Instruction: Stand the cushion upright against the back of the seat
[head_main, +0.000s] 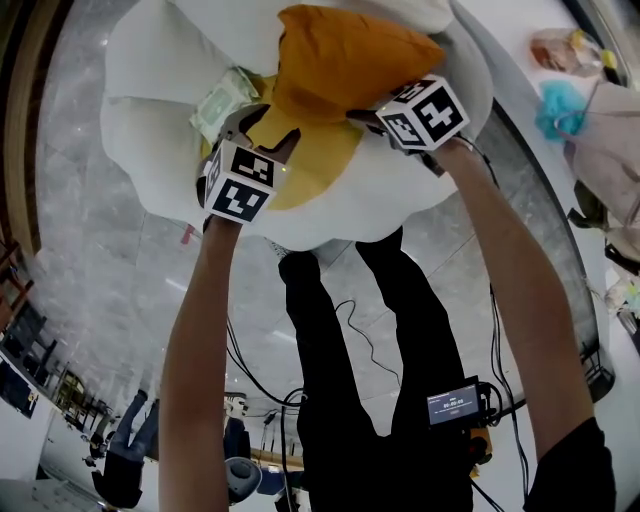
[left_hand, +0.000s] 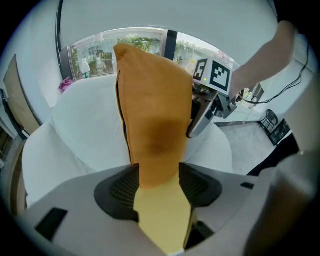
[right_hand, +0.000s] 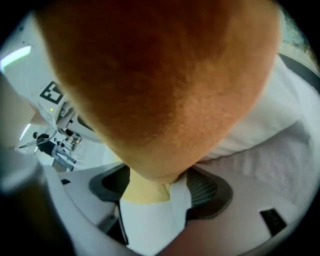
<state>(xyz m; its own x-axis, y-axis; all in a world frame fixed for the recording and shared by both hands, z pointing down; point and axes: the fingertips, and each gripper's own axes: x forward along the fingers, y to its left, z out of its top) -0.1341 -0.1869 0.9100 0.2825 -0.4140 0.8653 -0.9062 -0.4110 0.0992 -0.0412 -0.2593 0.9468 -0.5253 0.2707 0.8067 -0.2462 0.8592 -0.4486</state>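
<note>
The left gripper (left_hand: 159, 176) is clenched on the orange cushion (left_hand: 152, 100). Its two dark pads press the fabric from either side, and a strip of paler yellow cloth runs down between them towards the camera. Ahead of this gripper the cushion stands edge-on, held up over the white seat (left_hand: 80, 135). Past the cushion, to this gripper's right, the right gripper (right_hand: 159, 182) grasps another corner of the same cushion. Its pads squeeze an orange bulge that fills most of its own view, with some yellow and white cloth under the pinch. From the head view, the two grippers hold the cushion's near edge, one at each end. The cushion's far part reaches toward the seat's back; whether it touches there cannot be told. Just beside the left gripper, on its outer side, a pale green packet (head_main: 222, 105) lies on the seat. Beneath both arms is a grey stone floor (head_main: 110, 300)
</note>
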